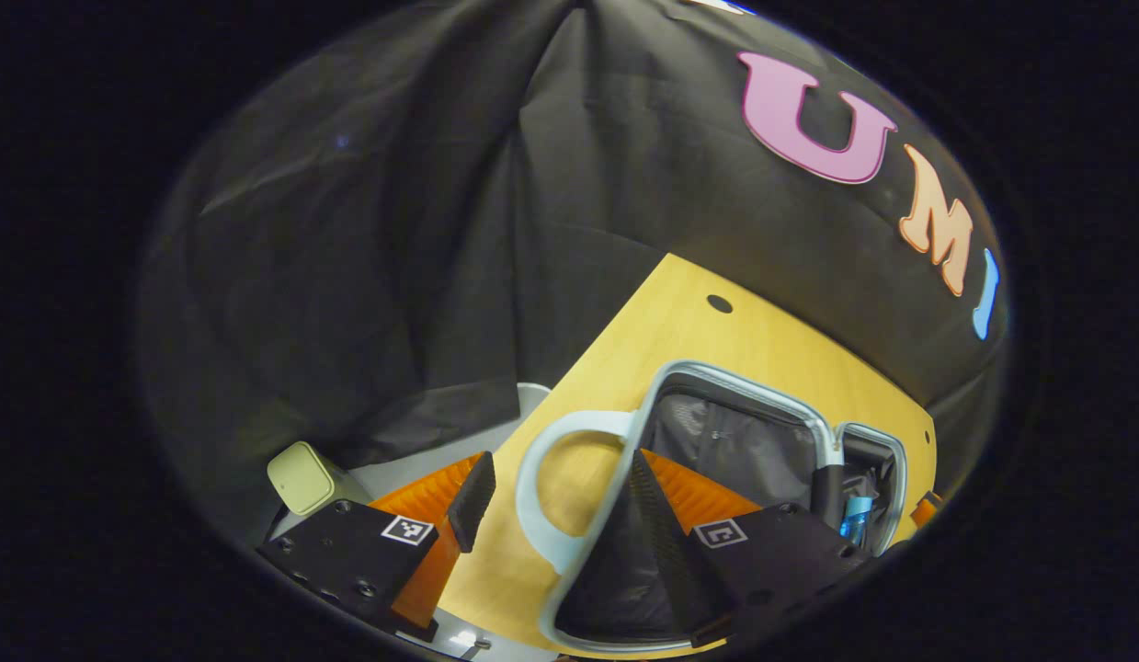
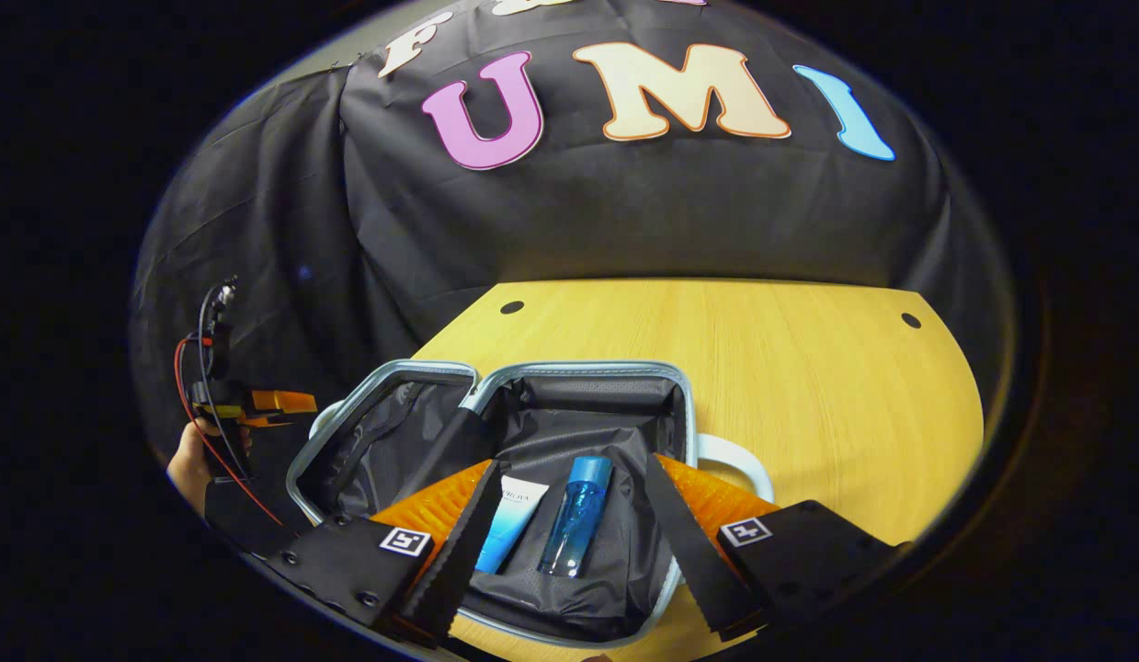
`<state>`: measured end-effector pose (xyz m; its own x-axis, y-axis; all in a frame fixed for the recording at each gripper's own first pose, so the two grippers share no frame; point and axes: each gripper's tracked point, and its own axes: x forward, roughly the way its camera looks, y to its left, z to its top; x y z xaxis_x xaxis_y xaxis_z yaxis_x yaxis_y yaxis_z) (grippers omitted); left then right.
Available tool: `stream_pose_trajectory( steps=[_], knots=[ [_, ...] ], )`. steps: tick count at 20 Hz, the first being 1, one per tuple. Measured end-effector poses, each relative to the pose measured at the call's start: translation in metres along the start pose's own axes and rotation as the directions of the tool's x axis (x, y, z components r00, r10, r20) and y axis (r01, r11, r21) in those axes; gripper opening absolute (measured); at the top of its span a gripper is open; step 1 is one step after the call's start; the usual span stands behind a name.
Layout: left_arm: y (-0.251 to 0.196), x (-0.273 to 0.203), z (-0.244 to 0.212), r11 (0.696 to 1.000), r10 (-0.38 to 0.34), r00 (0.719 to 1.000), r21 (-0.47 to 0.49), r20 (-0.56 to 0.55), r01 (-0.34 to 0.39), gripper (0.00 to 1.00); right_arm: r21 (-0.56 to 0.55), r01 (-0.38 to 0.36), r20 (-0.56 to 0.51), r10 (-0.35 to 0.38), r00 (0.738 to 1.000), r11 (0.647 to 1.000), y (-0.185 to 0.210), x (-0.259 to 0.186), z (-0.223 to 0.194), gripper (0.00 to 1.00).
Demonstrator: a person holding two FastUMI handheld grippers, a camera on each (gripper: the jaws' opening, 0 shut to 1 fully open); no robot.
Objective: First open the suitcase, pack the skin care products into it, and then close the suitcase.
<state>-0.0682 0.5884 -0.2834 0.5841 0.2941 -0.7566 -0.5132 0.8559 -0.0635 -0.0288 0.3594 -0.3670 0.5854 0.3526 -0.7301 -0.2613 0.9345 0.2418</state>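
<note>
The suitcase [image 2: 578, 372] lies open on the wooden table [image 2: 808, 368], its two black-lined halves side by side. In the right-hand half rest a blue bottle [image 2: 578, 515] and a white-and-blue tube [image 2: 511, 515]. My right gripper [image 2: 572, 469] hovers open just above them, touching neither. In the left gripper view my left gripper [image 1: 560, 464] is open, its fingers on either side of the pale handle [image 1: 546, 496] and rim of the suitcase [image 1: 744, 386]. The blue bottle [image 1: 856, 519] peeks out of the far half. The left gripper [image 2: 275, 405] and a hand appear beside the suitcase's left half.
A pale green box [image 1: 302, 476] sits on a grey surface off the table's edge, left of my left gripper. The table [image 1: 716, 340] has small round holes [image 2: 512, 307] near its far corners. Black cloth hangs behind and to the left.
</note>
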Motion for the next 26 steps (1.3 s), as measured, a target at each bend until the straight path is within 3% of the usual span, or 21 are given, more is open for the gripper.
stream_pose_trajectory(
  steps=[7,8,12,13,15,19,23,26],
  knots=[
    [0.02,0.05,-0.037,1.0,0.024,0.985,-0.009,-0.17,-0.026,0.87,0.006,0.029,0.03,-0.029,0.999,1.0,-0.009,-0.009,0.02,0.98],
    [0.023,0.053,-0.04,0.999,0.035,0.982,0.0,-0.188,-0.035,0.71,0.007,0.024,0.029,-0.024,0.999,1.0,-0.008,-0.011,0.02,0.94],
    [0.006,0.05,-0.041,1.0,-0.015,0.98,0.003,-0.2,0.016,0.1,-0.004,0.011,0.065,-0.011,0.998,1.0,-0.007,-0.021,0.029,0.98],
    [0.0,0.046,-0.034,0.999,-0.031,0.984,0.005,-0.177,0.032,0.06,-0.008,0.004,0.075,-0.003,0.997,1.0,-0.008,-0.024,0.031,0.98],
    [-0.007,0.027,-0.022,0.999,-0.037,0.987,0.034,-0.155,0.043,0.0,-0.019,-0.009,0.099,0.011,0.995,1.0,-0.011,-0.029,0.036,0.98],
    [-0.029,-0.024,0.019,0.995,-0.032,0.999,0.092,-0.024,0.034,0.0,-0.032,-0.033,0.148,0.037,0.988,0.999,-0.027,-0.047,0.049,0.98],
    [-0.079,-0.081,0.055,0.992,-0.087,0.993,0.096,0.079,0.08,0.0,-0.056,-0.059,0.177,0.068,0.982,0.997,-0.045,-0.066,0.056,0.98],
    [-0.117,-0.122,0.069,0.983,-0.119,0.984,0.155,0.136,0.098,0.0,-0.063,-0.068,0.199,0.079,0.977,0.996,-0.064,-0.081,0.064,0.98]
  ],
)
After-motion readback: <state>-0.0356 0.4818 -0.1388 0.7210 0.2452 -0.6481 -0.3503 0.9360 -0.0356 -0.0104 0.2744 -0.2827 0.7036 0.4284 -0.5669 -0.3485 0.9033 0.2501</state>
